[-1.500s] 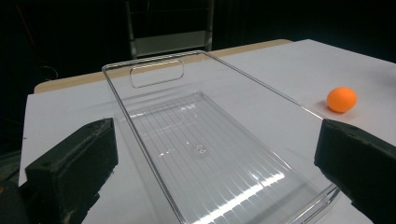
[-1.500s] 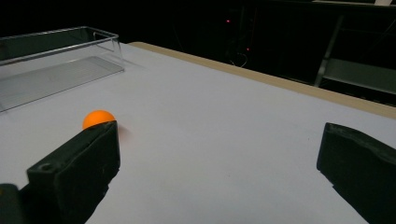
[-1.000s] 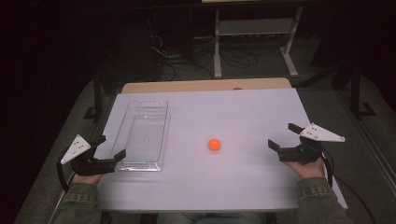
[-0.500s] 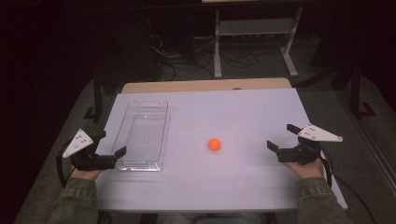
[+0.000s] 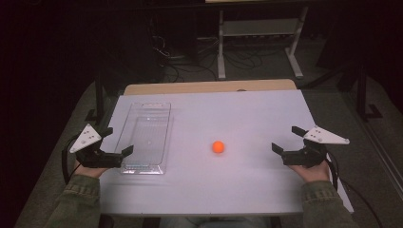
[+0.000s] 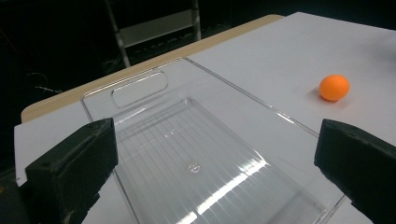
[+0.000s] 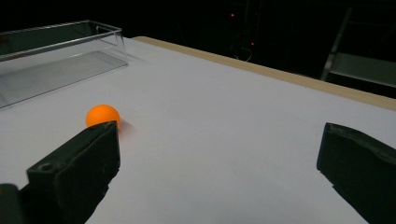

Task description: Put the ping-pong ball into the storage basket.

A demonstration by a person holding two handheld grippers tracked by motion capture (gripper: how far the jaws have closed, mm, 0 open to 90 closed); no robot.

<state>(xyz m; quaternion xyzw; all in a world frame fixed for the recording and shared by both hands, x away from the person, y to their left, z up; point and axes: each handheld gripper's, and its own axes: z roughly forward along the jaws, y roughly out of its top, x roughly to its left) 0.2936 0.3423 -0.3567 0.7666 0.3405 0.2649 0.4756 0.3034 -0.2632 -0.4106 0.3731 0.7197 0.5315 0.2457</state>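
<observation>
Almost nothing is changing since 1 second ago — the left gripper (image 5: 115, 147) is perhaps drifting slightly beside the clear tray (image 5: 145, 137). Both grippers, including the right gripper (image 5: 288, 141), are staying wide and empty — the orange ball (image 5: 218, 147) is lying between them.

High view looks down; gripper views low, sharing ball (image 5: 218, 147).

We see the left gripper (image 5: 116, 141) has drifted slightly toward the person's side of the table over the last second, now sitting by the clear tray's (image 5: 124, 124) near corner. The right gripper (image 5: 287, 138) has edged a little lower and inward too.
</observation>
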